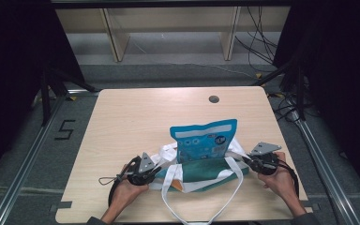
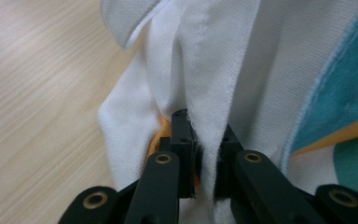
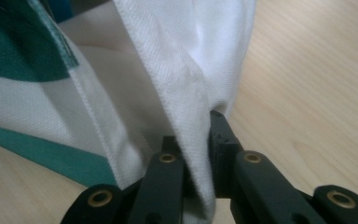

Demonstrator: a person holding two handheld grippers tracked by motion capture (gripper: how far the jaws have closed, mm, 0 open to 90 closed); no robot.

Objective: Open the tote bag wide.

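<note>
High view shows a white cloth tote bag with teal and orange print [image 1: 201,174] lying on the pale wooden table [image 1: 126,117], stretched between the two tongs. A blue printed plastic pouch [image 1: 204,140] stands upright in the bag's mouth, about midway between them. The left gripper [image 1: 155,171] bites the bag's near-left edge, and the right gripper [image 1: 246,160] bites the opposite edge, each held in a hand. One long white strap [image 1: 236,187] loops toward the person from between the tongs. Left gripper view has the jaws pinched narrow on a fold of white fabric [image 2: 208,93]. Right gripper view likewise shows the jaws clamped on a white hem [image 3: 191,116], with bare tabletop beside them.
</note>
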